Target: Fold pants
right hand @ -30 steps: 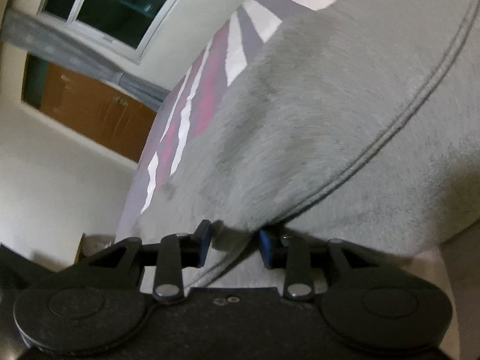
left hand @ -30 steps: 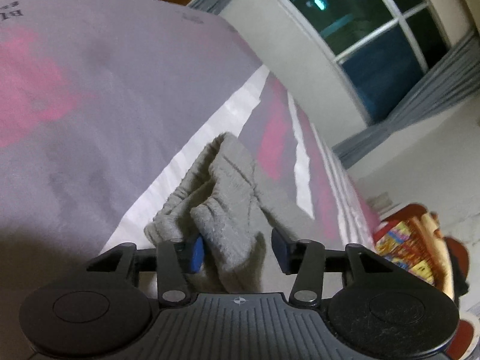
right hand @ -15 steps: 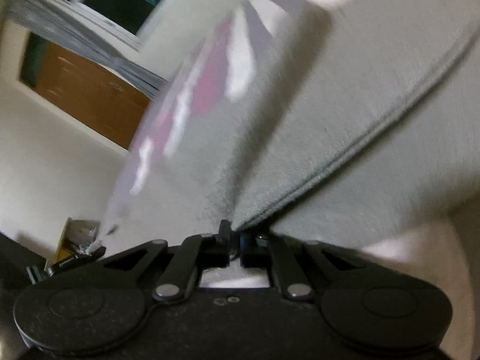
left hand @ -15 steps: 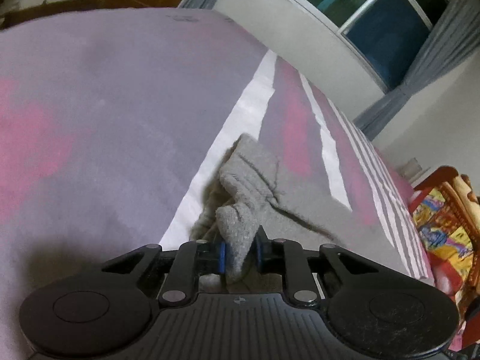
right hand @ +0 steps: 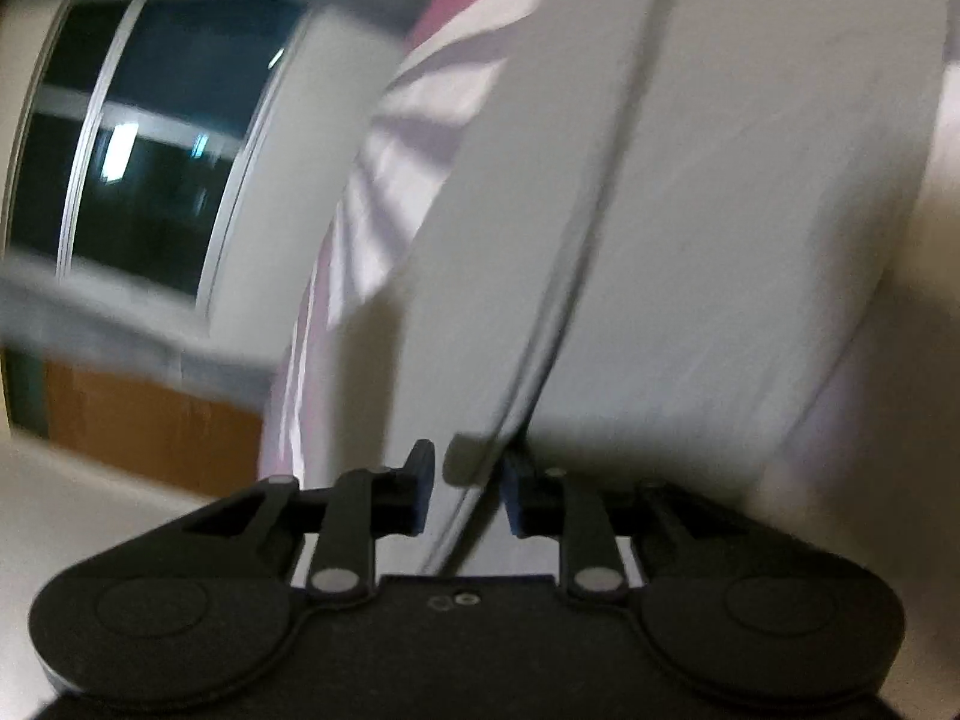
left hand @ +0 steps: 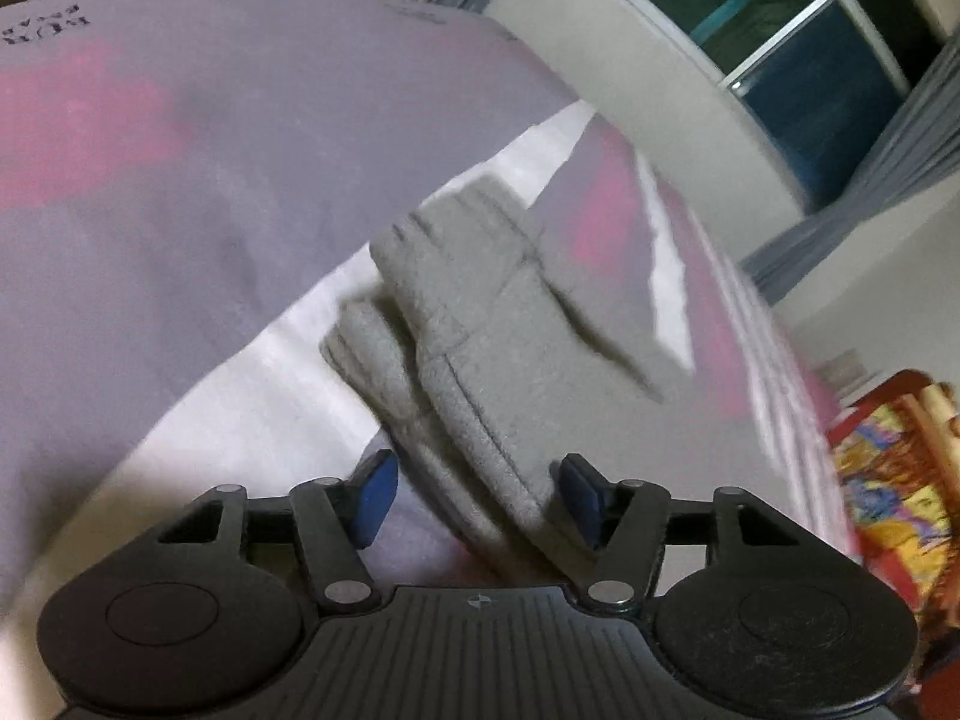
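The grey fleece pants (left hand: 480, 324) lie bunched and partly folded on a bed with a purple, pink and white striped cover (left hand: 210, 210). My left gripper (left hand: 477, 495) is open, its blue pads either side of the near edge of the folded cloth, not clamping it. In the right wrist view the pants (right hand: 690, 210) fill most of the blurred frame, with a seam running down to my right gripper (right hand: 465, 483). Its pads stand a little apart with a cloth edge between them.
A wall with a dark window (left hand: 780, 42) and grey curtains (left hand: 870, 180) stands beyond the bed. A red and yellow patterned thing (left hand: 888, 480) lies at the bed's right edge. A wooden door (right hand: 150, 426) shows in the right wrist view.
My left gripper was shut on the pants half a second ago and has opened; the cloth now lies flatter. My right gripper has also parted and swung, blurring its view.
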### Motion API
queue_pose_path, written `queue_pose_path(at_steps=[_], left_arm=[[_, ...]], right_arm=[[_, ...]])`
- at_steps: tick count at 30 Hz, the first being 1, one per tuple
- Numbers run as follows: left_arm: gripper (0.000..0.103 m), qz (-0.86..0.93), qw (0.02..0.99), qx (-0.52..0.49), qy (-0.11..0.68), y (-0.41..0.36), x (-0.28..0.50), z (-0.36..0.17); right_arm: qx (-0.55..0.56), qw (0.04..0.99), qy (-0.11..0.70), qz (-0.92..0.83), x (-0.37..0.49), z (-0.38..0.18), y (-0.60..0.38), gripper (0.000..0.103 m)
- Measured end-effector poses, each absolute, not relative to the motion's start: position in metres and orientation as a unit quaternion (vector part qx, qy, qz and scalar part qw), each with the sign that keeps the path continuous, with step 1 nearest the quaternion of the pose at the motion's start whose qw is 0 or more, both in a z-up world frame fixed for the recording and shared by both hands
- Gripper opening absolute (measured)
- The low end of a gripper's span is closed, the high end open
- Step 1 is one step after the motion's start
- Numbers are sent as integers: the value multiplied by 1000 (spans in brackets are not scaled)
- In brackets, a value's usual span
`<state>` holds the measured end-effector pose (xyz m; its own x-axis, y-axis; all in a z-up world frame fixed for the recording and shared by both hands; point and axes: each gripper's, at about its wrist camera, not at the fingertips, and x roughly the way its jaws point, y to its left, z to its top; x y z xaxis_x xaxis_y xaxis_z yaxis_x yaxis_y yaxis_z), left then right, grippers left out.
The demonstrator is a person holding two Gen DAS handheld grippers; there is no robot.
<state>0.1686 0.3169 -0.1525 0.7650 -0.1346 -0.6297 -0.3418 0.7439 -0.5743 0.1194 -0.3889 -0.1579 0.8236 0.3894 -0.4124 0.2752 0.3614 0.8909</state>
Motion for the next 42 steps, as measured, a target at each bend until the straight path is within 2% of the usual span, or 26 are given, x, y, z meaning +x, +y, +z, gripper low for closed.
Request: queue_pose_path(at_steps=[2, 3, 4, 8, 11, 14, 18, 20, 24, 28, 34, 38, 42], left_arm=[[64, 67, 871, -343, 344, 313, 176, -152], [65, 71, 870, -342, 348, 312, 179, -151], [65, 73, 868, -340, 354, 313, 182, -150], [66, 64, 862, -346, 364, 319, 181, -149], [65, 57, 860, -361, 355, 325, 175, -150], [65, 57, 862, -364, 348, 320, 172, -156], [65, 59, 865, -353, 350, 313, 174, -156], [65, 59, 865, -353, 351, 312, 178, -156], [65, 60, 866, -350, 352, 310, 181, -156], [65, 61, 866, -349, 352, 307, 183, -155], [65, 60, 867, -347, 352, 307, 183, -154], [65, 59, 867, -347, 352, 307, 184, -154], [65, 58, 867, -345, 354, 307, 186, -154]], right_arm=[[580, 761, 289, 31, 126, -163, -402, 18], [581, 760, 290, 28, 128, -163, -406, 9], [572, 766, 292, 21, 127, -160, -406, 5], [521, 807, 276, 36, 100, -138, -396, 4], [489, 817, 305, 21, 69, -145, -393, 4], [492, 809, 319, 39, 78, -156, -392, 3], [471, 845, 254, -12, 90, -127, -427, 45], [475, 843, 246, -49, 107, -125, -455, 41], [496, 823, 259, -98, 143, -135, -507, 17], [494, 821, 263, -116, 154, -133, -527, 5], [417, 874, 220, -118, 108, -101, -517, 4], [435, 865, 204, -142, 63, -106, -521, 4], [442, 856, 215, -157, 57, -121, -529, 3]])
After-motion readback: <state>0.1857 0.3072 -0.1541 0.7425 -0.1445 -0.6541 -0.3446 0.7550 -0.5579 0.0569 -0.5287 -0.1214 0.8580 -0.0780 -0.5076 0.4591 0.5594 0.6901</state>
